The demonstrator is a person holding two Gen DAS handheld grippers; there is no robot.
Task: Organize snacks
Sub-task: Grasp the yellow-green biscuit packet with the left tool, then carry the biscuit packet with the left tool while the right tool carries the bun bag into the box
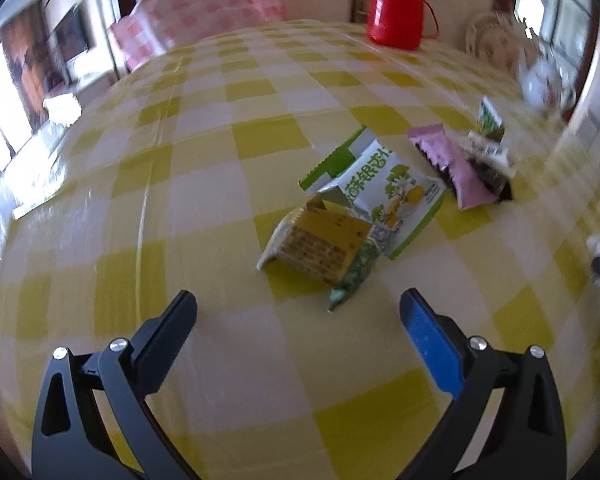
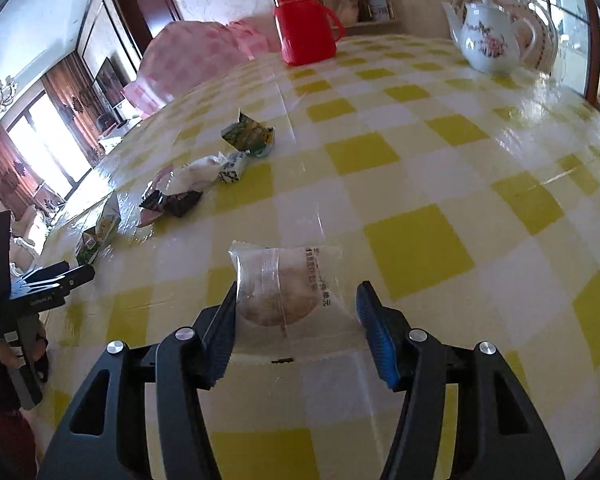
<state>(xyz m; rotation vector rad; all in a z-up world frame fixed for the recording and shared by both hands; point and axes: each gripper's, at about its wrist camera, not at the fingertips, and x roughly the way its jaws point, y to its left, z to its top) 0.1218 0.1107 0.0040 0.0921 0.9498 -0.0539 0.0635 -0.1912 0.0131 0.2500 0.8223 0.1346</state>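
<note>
In the left wrist view my left gripper is open and empty above the checked tablecloth. Just ahead lie a yellow cracker packet, a small green packet and a white-green ginkgo packet. Further right lie a pink packet and a dark packet. In the right wrist view my right gripper is open around a clear-wrapped round pastry; the left finger touches the wrapper. More snack packets lie to the far left.
A red thermos jug stands at the table's far edge. A white floral teapot stands at the far right. A pink checked cushion sits beyond the table. The left gripper shows at the left edge.
</note>
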